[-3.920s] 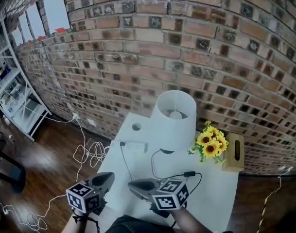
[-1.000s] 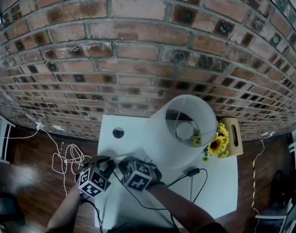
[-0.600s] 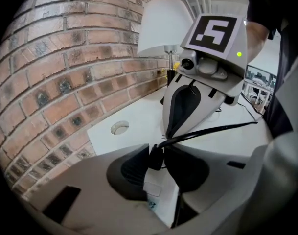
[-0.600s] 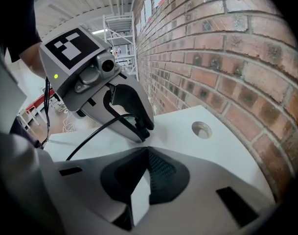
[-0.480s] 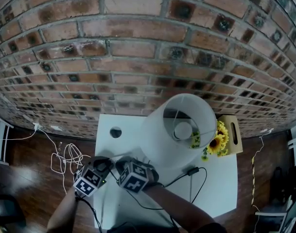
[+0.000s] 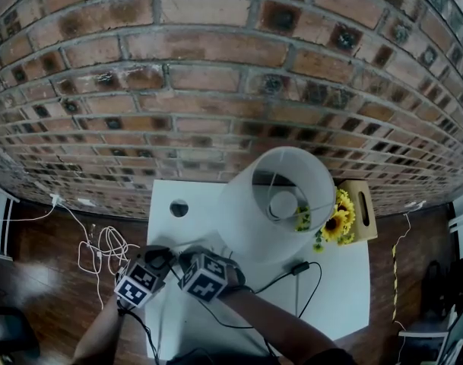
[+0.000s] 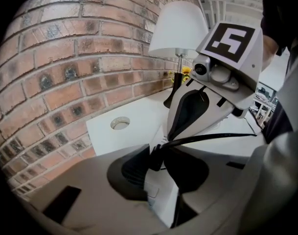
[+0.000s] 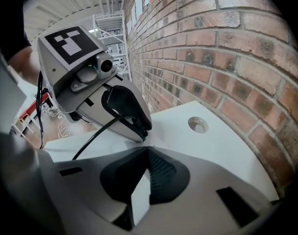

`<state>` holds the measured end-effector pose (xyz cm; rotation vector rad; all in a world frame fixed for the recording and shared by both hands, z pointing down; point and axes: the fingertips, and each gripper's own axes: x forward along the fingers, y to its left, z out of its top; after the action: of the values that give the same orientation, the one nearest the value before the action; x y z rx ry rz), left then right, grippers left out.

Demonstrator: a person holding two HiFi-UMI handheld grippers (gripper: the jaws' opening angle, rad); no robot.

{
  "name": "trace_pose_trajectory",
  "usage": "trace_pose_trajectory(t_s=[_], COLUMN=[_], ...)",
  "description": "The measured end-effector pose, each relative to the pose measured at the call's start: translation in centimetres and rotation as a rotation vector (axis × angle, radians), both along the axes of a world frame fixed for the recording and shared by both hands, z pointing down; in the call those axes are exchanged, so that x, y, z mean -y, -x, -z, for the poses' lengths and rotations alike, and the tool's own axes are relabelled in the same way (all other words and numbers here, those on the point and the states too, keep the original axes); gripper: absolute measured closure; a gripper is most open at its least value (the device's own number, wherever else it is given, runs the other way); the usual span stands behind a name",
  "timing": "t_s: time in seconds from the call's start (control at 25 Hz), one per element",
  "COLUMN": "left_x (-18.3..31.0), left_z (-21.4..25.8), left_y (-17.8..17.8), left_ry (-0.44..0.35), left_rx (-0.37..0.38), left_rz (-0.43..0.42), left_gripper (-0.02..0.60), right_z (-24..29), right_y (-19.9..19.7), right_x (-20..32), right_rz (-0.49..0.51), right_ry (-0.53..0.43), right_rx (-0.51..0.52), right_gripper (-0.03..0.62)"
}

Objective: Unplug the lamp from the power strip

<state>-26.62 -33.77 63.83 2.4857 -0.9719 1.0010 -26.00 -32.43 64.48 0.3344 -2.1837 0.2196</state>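
**Plug pinched, strip braced**

Table (image 6: 334, 299) sits vs. brick wall (image 6: 216, 67), with the lamp (image 6: 280, 204) far right. Power strip (image 8: 138, 202) lies near left. R gripper (image 8: 145, 173) clamps it, prob. to stop it lifting. L gripper (image 7: 161, 169) jaws, just closing, now pinch the black plug (image 7: 155, 155), which looks still seated, ready to pull.

Left gripper (image 7: 158, 163) just-closed, right gripper (image 8: 148, 155) clamped
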Motion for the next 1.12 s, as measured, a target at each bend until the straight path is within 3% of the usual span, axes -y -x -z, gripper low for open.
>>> trace_pose_trajectory(t_s=[0.44,0.56,0.76,1.12], left_x=[0.4,0.5,0.2,0.6], left_z=[0.4,0.2,0.5,0.4], left_y=[0.6,1.2,0.1,0.8], left_ry=[0.05,0.064,0.017,0.078], left_rx=[-0.104,-0.097,-0.023,-0.106], left_rz=[0.1,0.124,0.034,0.126], left_gripper=[0.472,0.472,0.476,0.479], right_z=[0.0,0.1,0.1,0.1], right_y=[-0.2,-0.1,-0.2,-0.2], right_x=[0.1,0.0,0.1,0.1], right_rz=[-0.056,-0.072,-0.083,-0.104], right_ry=[0.036,0.054,0.077,0.076], right_rx=[0.015,0.038,0.043,0.054], right_gripper=[0.591,0.591,0.591,0.591])
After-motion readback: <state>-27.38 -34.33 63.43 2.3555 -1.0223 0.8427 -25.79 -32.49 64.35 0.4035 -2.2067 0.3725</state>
